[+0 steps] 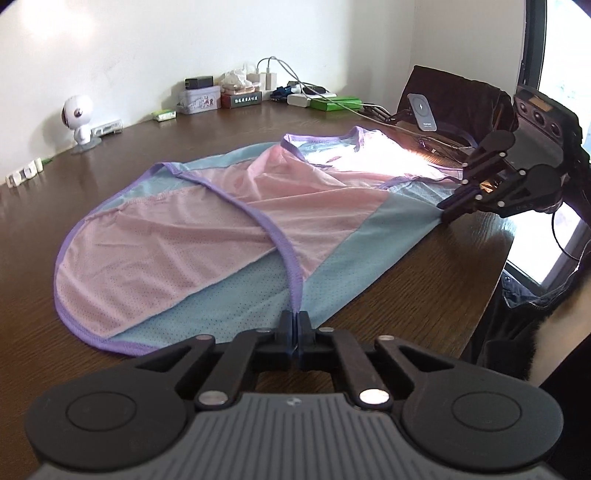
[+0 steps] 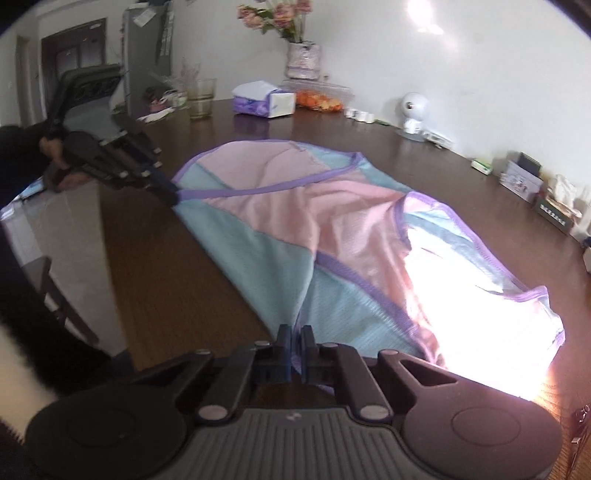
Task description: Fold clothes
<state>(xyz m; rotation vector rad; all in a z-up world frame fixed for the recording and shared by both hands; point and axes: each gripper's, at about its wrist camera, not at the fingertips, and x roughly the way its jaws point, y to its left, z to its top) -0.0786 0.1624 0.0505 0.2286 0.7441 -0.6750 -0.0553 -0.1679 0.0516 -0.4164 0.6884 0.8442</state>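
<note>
Both claws (image 1: 294, 325) (image 2: 295, 338) on garment (image 1: 207, 236) edge

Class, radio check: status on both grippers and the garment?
Left gripper shut on garment edge. Right gripper shut on opposite edge. Garment flat on table. Nothing blocking.

Sunlit room with a dark wooden surface (image 1: 424, 295)

White walls (image 1: 147, 55) are enclosing it; daylight is pouring through a window (image 1: 561, 44) at the right, a dark door (image 2: 74, 51) is standing far off, and flowers (image 2: 280, 18) are sitting by the wall.

Glare hides garment (image 2: 461, 295) corner, maybe hem.
</note>
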